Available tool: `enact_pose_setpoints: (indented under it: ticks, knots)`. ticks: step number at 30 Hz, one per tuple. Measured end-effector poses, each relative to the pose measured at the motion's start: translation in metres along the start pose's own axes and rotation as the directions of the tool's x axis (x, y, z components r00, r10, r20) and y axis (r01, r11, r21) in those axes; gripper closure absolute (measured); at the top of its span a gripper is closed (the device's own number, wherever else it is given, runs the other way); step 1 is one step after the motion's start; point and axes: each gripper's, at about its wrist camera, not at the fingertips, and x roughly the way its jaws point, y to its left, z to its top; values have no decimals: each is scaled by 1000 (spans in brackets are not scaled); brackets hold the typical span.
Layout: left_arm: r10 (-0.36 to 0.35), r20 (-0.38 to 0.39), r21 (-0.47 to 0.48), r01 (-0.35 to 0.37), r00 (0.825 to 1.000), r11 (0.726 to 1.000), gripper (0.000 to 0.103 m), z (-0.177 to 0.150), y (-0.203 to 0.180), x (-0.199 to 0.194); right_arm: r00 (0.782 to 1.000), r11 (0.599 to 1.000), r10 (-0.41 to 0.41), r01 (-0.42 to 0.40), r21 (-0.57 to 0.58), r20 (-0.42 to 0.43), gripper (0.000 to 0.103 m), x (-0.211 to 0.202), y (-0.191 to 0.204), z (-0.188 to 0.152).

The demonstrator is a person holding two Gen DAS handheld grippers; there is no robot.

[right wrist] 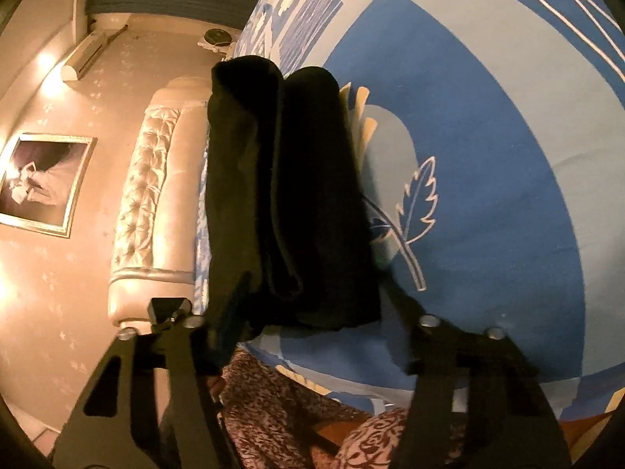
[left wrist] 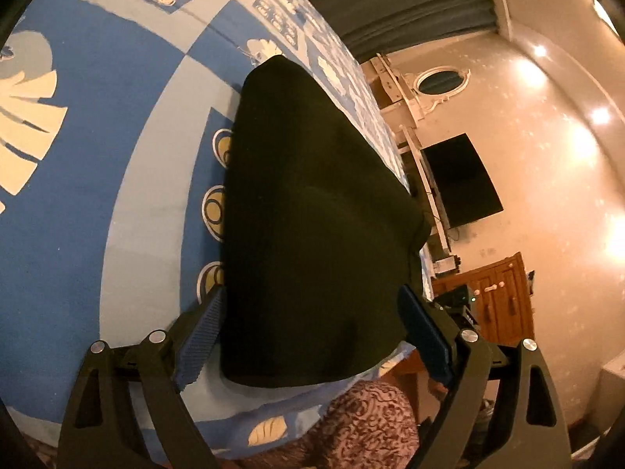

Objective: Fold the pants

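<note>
The black pants (left wrist: 312, 211) lie folded into a thick stack on the blue patterned bedsheet (left wrist: 78, 195), near the bed's front edge. In the left wrist view my left gripper (left wrist: 312, 324) is wide open, one finger on each side of the stack's near end. In the right wrist view the pants (right wrist: 289, 203) show as layered folds. My right gripper (right wrist: 312, 305) is also wide open and straddles the near end of the stack. Neither gripper holds the cloth.
The sheet (right wrist: 488, 156) spreads wide around the stack. A tufted headboard (right wrist: 152, 203) stands at one end, a wall television (left wrist: 461, 179) and wooden cabinet (left wrist: 496, 297) beyond the other. A person's patterned clothing (right wrist: 281, 410) is at the bed's front edge.
</note>
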Motion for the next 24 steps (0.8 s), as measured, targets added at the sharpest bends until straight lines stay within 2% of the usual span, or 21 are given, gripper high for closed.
enact_pose_setpoints:
  ticks: [2,4,7,9,12,14,15,16,18,20,21,22,23,24]
  knots:
    - [17,6,4,-17,1000,1000,16,-3,2,1,1000,1000,-1,1,-9,3,56,0,0,0]
    - [83,-2,47,-83,997,995,16,-7,-2,5,1000,1000,8,-8,-11,2,62,0,-1,1]
    - [173,-5,120,-171,985,978,16,-14,-15,11,1000,1000,27,-27,-1,1,62,-5,-11,1]
    - [192,0,129,-190,981,973,16,-17,-18,11,1000,1000,30,-30,2,5,62,-5,-12,0]
    - [153,-19,56,-152,988,987,16,-14,-10,6,1000,1000,29,-29,1,7,62,-5,-11,-1]
    - [26,-67,-77,-32,997,997,16,-9,2,3,999,1000,30,-30,0,9,62,-5,-11,-1]
    - [-46,-55,-171,36,997,985,16,-9,11,-1,999,999,32,-32,2,10,62,-5,-11,-2]
    - [-72,-46,-208,61,996,976,16,-6,17,-1,999,999,36,-37,5,10,61,-6,-11,-2]
    - [-113,-51,-229,99,992,968,16,-4,25,0,999,999,38,-38,3,11,61,-6,-12,-2]
    - [-133,-77,-197,116,988,973,18,-1,25,2,999,999,36,-36,2,11,62,-6,-12,-2]
    - [-110,-88,-171,94,990,981,34,-1,23,3,999,999,36,-36,1,13,62,-6,-11,-2]
    - [-39,-108,-128,25,993,991,59,-1,21,5,999,999,36,-36,1,13,62,-6,-11,-2]
    - [-17,-120,-111,3,993,994,61,-2,23,6,999,999,35,-35,-3,10,64,-6,-11,-1]
    - [-25,-117,-112,12,993,994,64,-2,25,6,1000,1000,29,-29,-13,6,65,-6,-10,-1]
